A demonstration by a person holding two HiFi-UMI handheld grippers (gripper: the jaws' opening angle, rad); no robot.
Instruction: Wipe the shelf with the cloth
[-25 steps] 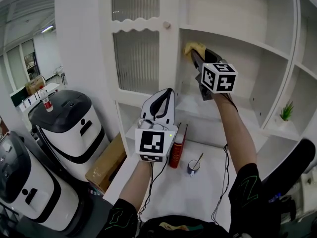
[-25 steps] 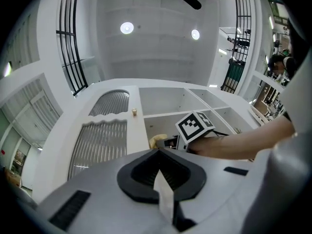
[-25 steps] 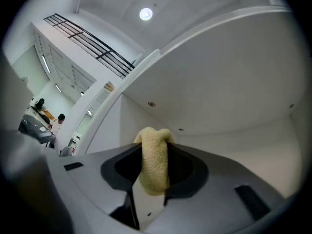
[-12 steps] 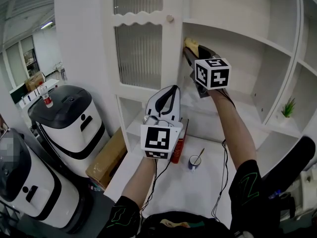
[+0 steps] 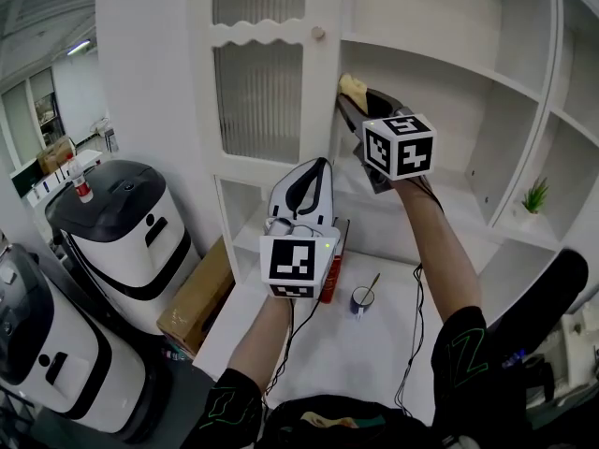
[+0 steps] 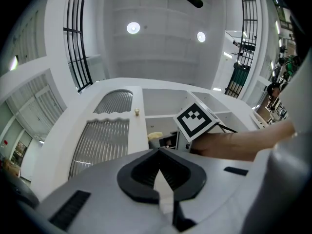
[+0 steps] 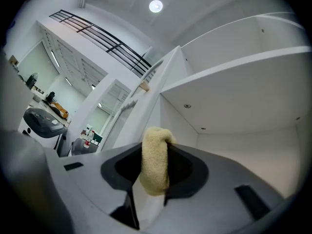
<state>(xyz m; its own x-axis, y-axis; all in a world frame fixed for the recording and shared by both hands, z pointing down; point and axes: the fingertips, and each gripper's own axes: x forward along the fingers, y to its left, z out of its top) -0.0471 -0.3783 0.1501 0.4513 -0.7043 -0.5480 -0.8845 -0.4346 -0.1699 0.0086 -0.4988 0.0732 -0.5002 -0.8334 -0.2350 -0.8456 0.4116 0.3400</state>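
Cloth [image 5: 353, 86], fluffy yellow terry, clamped in right gripper [image 5: 349, 102] beside smooth white shelf [image 5: 449, 71]; left gripper [image 6: 158, 150] lower, jaws together, holding nothing.

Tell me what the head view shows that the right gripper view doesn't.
Only the head view: the left gripper, plus a blue cup on the white desk. Only the right gripper view: small round fittings under the upper shelf board. Both: the yellow cloth clamped in the right gripper, and the door knob.
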